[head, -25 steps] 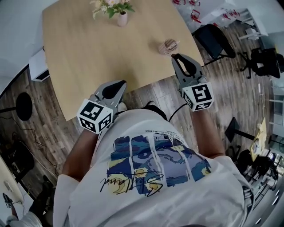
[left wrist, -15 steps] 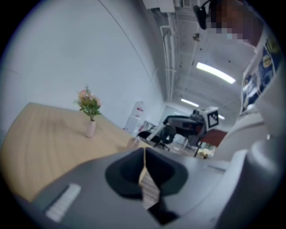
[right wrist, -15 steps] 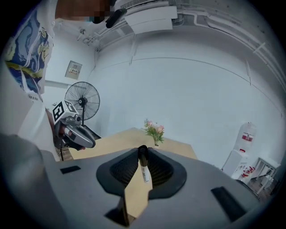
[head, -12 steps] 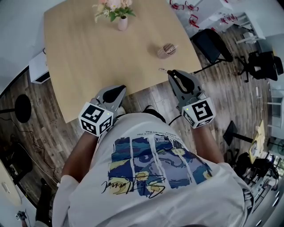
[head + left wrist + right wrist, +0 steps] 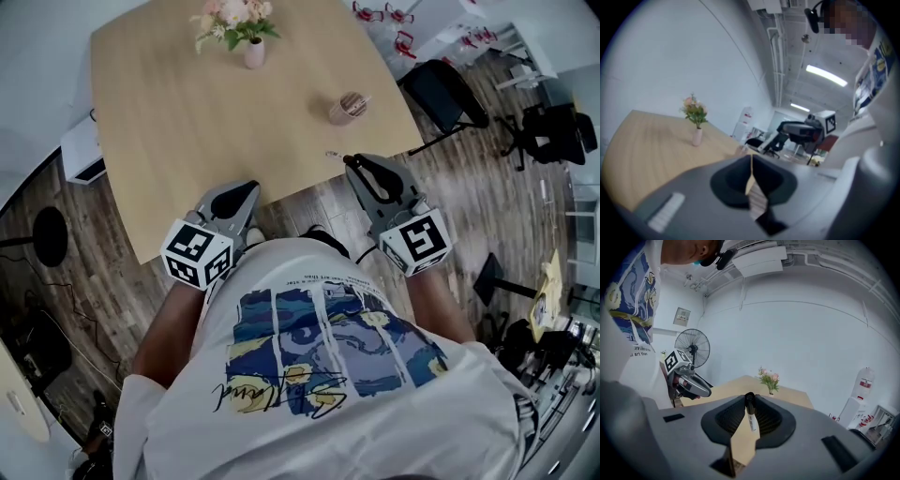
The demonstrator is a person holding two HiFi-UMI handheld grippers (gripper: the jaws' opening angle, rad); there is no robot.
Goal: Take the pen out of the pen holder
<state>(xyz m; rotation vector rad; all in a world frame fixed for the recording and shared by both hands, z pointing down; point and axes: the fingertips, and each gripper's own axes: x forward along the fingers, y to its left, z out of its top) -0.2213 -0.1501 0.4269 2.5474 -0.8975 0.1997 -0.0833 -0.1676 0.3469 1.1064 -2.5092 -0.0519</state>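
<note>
Wooden table [image 5: 187, 141] in a plain office room, with the pen holder [image 5: 346, 108] near its right edge. The right tongs [image 5: 352, 161] sit a bit apart from the pen holder on the person's side, clamped on the pen [image 5: 750, 413], so I'd say the pull-out step is basically done. Next move probably just needs a steady hand to lay the pen down flat without it rolling. The left tongs [image 5: 246, 187] are well apart from the pen holder at the near table edge, closed on nothing. Count: 1 pen holder, 1 pen in the grip, 1 vase of flowers [image 5: 253, 52] beyond the pen holder, 2 tongs. Can't tell how many pens remain inside
</note>
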